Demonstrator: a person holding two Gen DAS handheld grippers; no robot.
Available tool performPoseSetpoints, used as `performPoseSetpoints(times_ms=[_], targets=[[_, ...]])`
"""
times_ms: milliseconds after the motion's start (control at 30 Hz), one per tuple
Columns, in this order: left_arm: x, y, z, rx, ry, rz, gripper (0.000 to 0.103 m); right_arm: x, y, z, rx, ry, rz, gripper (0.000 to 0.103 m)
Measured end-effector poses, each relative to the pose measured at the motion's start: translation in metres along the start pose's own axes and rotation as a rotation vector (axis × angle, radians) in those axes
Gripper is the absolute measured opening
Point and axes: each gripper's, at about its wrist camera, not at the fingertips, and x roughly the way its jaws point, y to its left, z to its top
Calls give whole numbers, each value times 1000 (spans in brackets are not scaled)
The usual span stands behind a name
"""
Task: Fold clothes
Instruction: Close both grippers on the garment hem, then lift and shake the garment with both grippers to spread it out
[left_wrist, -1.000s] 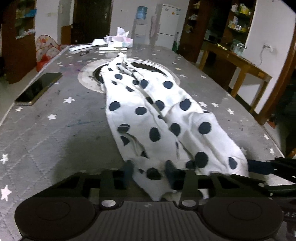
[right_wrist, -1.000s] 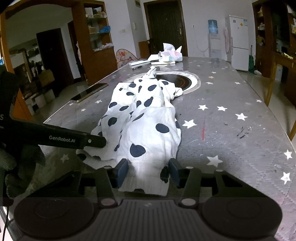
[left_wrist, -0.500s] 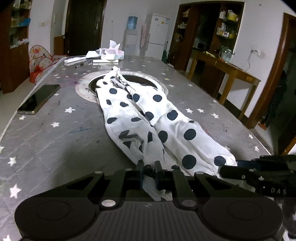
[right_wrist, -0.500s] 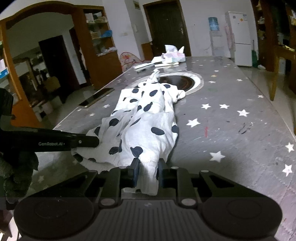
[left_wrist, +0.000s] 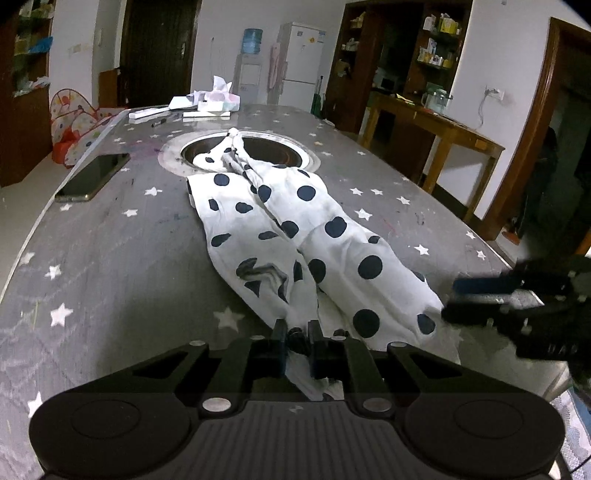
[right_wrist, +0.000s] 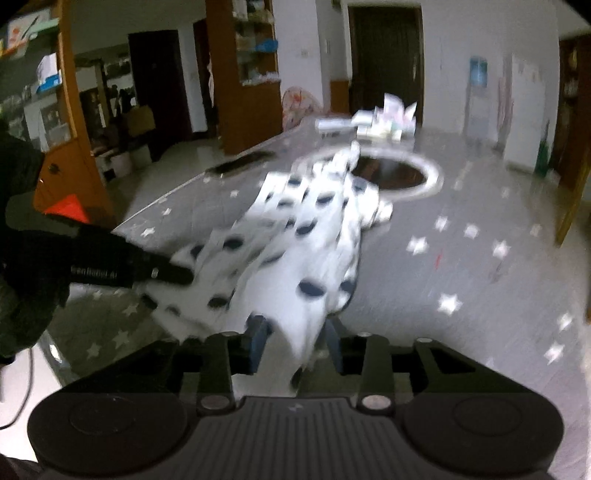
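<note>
The left claw (left_wrist: 297, 338) is clamped on the near hem of the garment (left_wrist: 295, 236), a white cloth with dark dots that runs straight ahead of it along the surface (left_wrist: 110, 258) toward a round recess (left_wrist: 242, 149), where its far end bunches at the rim. The pinched hem is gathered into a narrow tuck between the fingers, which looks like a corner grip meant to carry that edge up and over for a fold. The right claw (right_wrist: 295, 341) stands with its jaws apart, a flap of the same garment hanging loose between them; that view is smeared by motion, so whether either finger touches the cloth cannot be told. With one corner pinned and the other free, the cloth would drag unevenly if lifted now, so my guess is that the right side needs a firm hold first. Seen from the right, the left claw lies off to the left with its tip at the cloth's edge, and pale lettering on its side reads roughly "GenRobot.AI", though it is blurred. From the left view, the right claw sits to the right, and only the letters "UAD" show on its body. A phone (left_wrist: 92, 177) lies ahead and left, and a tissue box (left_wrist: 219, 101) far ahead beyond the recess.
</note>
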Motion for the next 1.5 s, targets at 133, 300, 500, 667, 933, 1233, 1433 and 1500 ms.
performPoseSetpoints(times_ms=[133,300,500,667,933,1233,1433,1500], targets=[[-7,-1,-2,-4,-9,-15,12,-2,21,13,-79,-38,45,37],[-12,0,-3,-10,-17,-27,12,20,48,18,-137,-8,125,36],[-15,4,-5,-17,-12,-24,12,52,51,6,-170,92,94,30],[-12,8,-8,-21,0,-20,12,45,40,-1,-136,88,71,8],[-17,15,-15,-25,13,-8,12,0,-12,-2,78,-6,-13,4],[-28,22,-30,-10,71,-15,12,-26,-53,-33,225,69,-62,2],[-37,21,-33,39,85,-25,18,-26,-59,-29,193,71,-56,8],[-41,21,-32,47,78,-26,18,-20,-61,-19,186,53,-42,9]])
